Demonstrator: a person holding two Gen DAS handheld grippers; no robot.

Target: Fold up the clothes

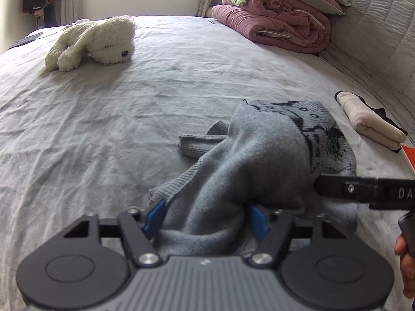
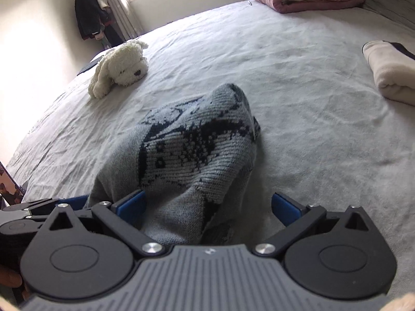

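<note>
Blue pads of the left tool (image 1: 205, 219) were pressed into a bunch of the grey knit sweater (image 1: 259, 155), gripping it, while the right tool (image 2: 207, 208) stood released, one pad against the knit, the other clear. The sweater lay crumpled on the bed (image 1: 103, 116), well apart from the plush dog (image 1: 96, 42) and near a folded cream garment (image 1: 371, 121). Soft, limp and light by the look of it; it would likely sag, so hem or shoulder edges seemed the best holds.
</note>
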